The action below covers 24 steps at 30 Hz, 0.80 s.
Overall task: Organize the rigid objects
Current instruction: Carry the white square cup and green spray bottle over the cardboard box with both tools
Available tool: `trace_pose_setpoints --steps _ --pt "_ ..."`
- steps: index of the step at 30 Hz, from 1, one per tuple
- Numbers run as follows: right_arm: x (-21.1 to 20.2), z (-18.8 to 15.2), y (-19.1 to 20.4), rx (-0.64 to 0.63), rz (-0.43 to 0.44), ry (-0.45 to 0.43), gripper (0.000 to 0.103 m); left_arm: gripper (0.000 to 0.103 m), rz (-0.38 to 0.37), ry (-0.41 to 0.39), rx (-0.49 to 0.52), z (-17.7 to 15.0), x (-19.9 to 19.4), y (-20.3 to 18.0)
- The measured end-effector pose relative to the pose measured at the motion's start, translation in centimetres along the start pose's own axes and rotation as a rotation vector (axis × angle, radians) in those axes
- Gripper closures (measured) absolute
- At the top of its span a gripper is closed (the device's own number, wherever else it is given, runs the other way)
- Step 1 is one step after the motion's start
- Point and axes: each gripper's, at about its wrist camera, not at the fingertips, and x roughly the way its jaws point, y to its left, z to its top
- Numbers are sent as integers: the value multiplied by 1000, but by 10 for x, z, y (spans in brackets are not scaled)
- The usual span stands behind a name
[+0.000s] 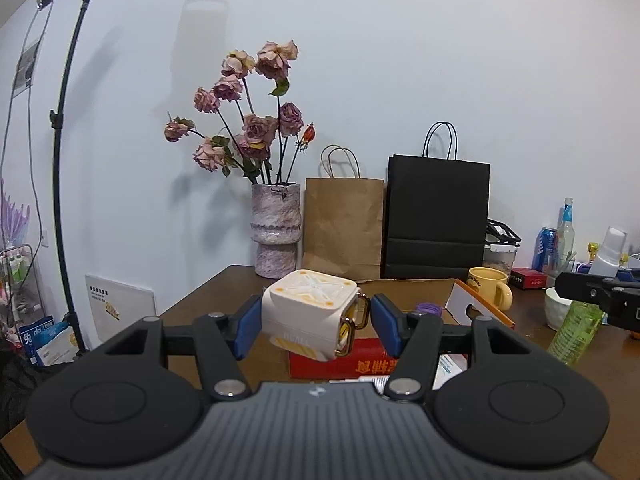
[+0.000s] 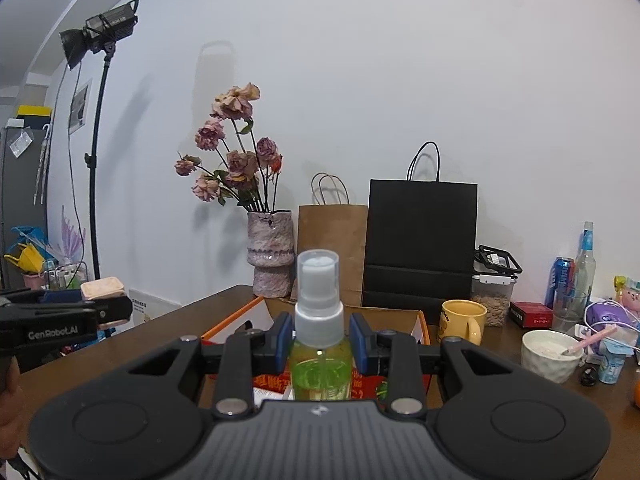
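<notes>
Above the desk (image 1: 192,304), the left gripper (image 1: 316,322) clamps a cream cube-shaped case (image 1: 308,314) with amber clasps, held tilted in the air in front of the open cardboard box (image 1: 416,292). To its right, the right gripper (image 2: 319,344) grips a green spray bottle (image 2: 320,340) upright by its body, over the same box (image 2: 404,314). A yellow mug (image 2: 464,318) stands just beyond the box's right corner.

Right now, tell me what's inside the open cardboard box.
In the cardboard box, a purple coiled item shows near the back. The white cube and left gripper cover the rest.
</notes>
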Motion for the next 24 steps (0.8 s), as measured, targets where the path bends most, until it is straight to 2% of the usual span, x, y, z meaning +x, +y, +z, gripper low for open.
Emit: trace_pose_setpoints --steps 14,24 --pt "91 22 -16 -18 25 33 73 43 -26 54 -22 19 96 2" --pt "160 37 -38 -13 31 59 73 43 -22 84 -11 28 168 -11"
